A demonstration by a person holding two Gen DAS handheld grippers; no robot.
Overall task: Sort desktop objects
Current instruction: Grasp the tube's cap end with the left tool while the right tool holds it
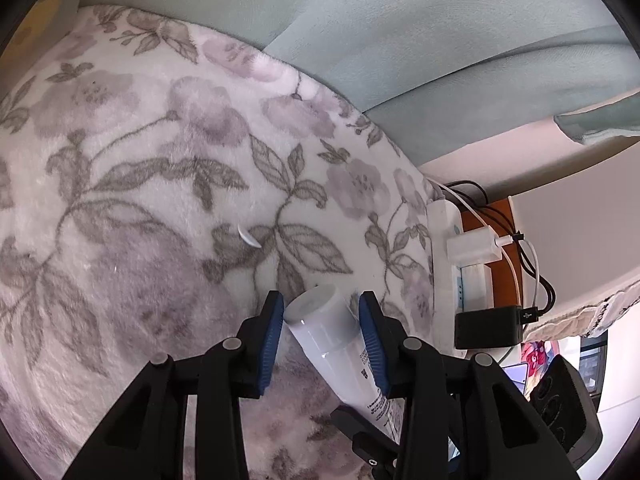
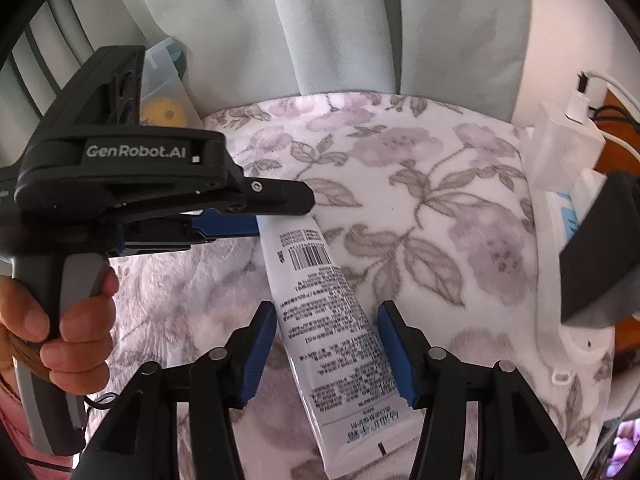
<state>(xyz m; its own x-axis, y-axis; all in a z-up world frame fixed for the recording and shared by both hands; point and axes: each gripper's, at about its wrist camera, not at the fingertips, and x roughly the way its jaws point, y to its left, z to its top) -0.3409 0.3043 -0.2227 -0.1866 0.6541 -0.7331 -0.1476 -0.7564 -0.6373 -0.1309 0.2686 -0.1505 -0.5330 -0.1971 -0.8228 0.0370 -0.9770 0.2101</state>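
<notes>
The left tongs [image 1: 322, 334] are clenched on the cap end of a white tube [image 1: 320, 322]; both blue ribbed pads [image 1: 272, 344] press the round cap from either side. From the right wrist view the same tongs [image 2: 256, 216] reach in from the left, level, and their tips meet the tube [image 2: 320, 312] at its far end. The right tongs [image 2: 328, 354] are released: the tube's flat printed body lies between their blue pads [image 2: 258, 356] with a gap on each side, and its crimped end points back toward the camera.

A hand [image 2: 68, 320] grips the grey handle of the left tongs, fingers curled round it.

The tube is smooth plastic, white, with a barcode and dense black print. It lies across a fluffy blanket [image 1: 140, 140] patterned with mauve flowers and grey leaves. At the blanket's right edge sits a white power strip [image 1: 444, 248] with a white charger [image 1: 474, 246] and a black adapter [image 1: 488, 326] plugged in. Pale green curtains [image 2: 340, 32] hang behind, and a clear box [image 2: 168, 84] holding a yellow ball [image 2: 164, 112] stands at the left.
</notes>
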